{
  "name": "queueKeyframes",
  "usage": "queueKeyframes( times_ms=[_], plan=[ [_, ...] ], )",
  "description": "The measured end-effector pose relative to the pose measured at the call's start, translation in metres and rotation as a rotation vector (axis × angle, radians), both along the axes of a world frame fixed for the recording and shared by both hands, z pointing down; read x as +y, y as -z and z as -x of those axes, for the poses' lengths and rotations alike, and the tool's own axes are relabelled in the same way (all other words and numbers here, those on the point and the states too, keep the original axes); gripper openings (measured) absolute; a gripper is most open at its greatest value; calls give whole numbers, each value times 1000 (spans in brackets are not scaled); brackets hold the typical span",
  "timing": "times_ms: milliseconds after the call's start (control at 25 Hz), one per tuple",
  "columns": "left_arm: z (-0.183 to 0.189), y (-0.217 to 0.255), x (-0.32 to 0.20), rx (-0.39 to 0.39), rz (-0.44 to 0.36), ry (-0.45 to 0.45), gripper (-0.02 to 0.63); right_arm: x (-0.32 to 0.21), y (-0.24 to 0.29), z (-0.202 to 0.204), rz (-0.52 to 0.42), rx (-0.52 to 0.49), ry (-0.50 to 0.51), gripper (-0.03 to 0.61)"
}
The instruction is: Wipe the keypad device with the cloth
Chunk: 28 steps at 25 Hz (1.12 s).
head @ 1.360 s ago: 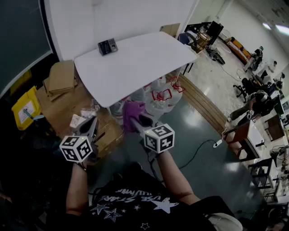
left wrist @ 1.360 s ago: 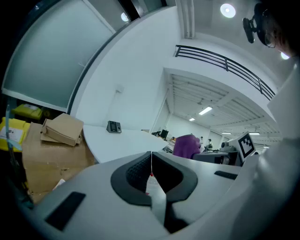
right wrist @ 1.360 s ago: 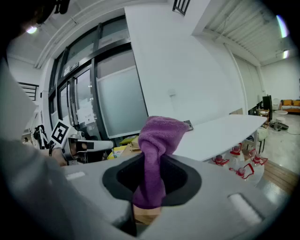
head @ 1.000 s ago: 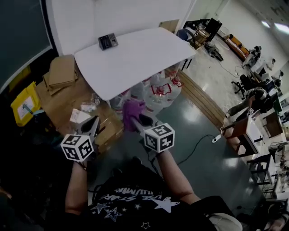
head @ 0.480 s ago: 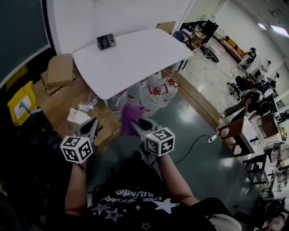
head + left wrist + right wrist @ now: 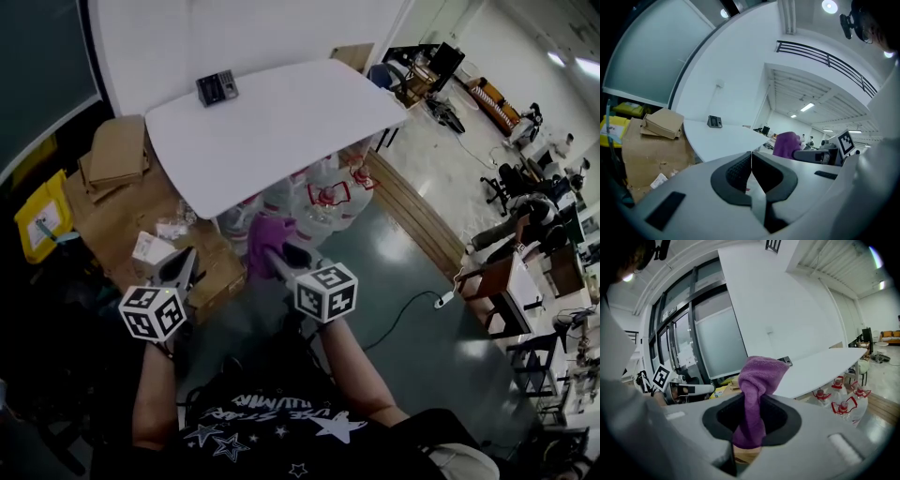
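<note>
One keypad device (image 6: 217, 88) on one white table (image 6: 281, 131); your right gripper (image 6: 751, 422) pinches one purple cloth (image 6: 758, 378); left gripper (image 6: 751, 163) closed, empty.

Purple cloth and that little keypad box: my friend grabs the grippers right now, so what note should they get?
Left gripper: shut, empty.
Right gripper: shut on the fuzzy purple cloth.
The small dark grey keypad device sits at the far corner of the white rounded table. Both grippers are held short of the table.
Done: cloth is in the grip.
Left: carry the cloth to the device and wipe it. No wiping seems started.
</note>
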<state>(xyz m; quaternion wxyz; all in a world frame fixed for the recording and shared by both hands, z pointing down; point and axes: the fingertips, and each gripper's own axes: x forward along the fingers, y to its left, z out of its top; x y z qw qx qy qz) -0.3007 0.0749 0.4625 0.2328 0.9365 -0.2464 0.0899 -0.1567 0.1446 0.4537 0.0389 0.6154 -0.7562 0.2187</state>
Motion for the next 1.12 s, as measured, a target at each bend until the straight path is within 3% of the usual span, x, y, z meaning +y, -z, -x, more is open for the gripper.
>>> queueKeyframes(
  times_ms=[640,1120],
  plan=[
    [-136,4,-39,-44,-9,162,11,-61,1,-161,-14,-33,114,92],
    [-183,-4,-50,-67,2,276,11,-80,-16,-228,3,-54,196,92]
  ],
)
